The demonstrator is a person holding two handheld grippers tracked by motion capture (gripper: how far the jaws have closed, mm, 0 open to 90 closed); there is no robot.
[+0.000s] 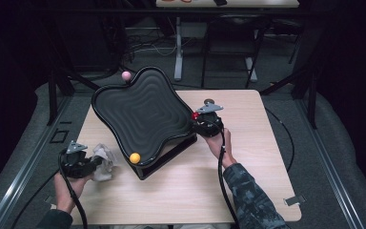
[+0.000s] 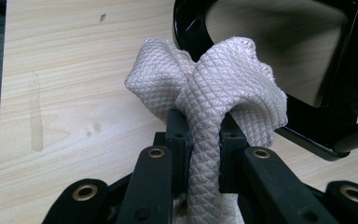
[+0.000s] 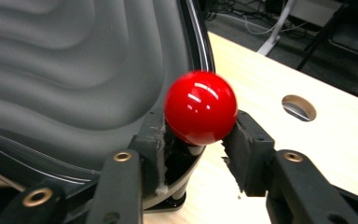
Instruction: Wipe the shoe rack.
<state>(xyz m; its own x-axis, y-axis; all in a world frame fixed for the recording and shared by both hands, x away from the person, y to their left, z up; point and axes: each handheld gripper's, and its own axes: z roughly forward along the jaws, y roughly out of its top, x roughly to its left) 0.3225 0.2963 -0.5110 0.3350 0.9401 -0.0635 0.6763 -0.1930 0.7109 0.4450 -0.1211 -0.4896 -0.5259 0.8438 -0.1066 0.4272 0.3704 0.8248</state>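
My left hand-held gripper (image 2: 200, 154) is clamped on a bunched white cloth (image 2: 214, 93), which sits on the tabletop (image 1: 186, 191) just beside the near-left edge of the black rippled tray (image 1: 143, 112). My right hand-held gripper (image 3: 198, 149) is at the tray's right edge with a glossy red ball (image 3: 200, 107) between its jaws; the left pad touches it, and whether the right pad presses I cannot tell. An orange ball (image 1: 134, 158) lies in the tray's near corner, and a pink ball (image 1: 126, 75) rests at its far rim.

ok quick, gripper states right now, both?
Left gripper: shut on the white cloth.
Right gripper: jaws around the red ball at the tray's rim; grip cannot be told.
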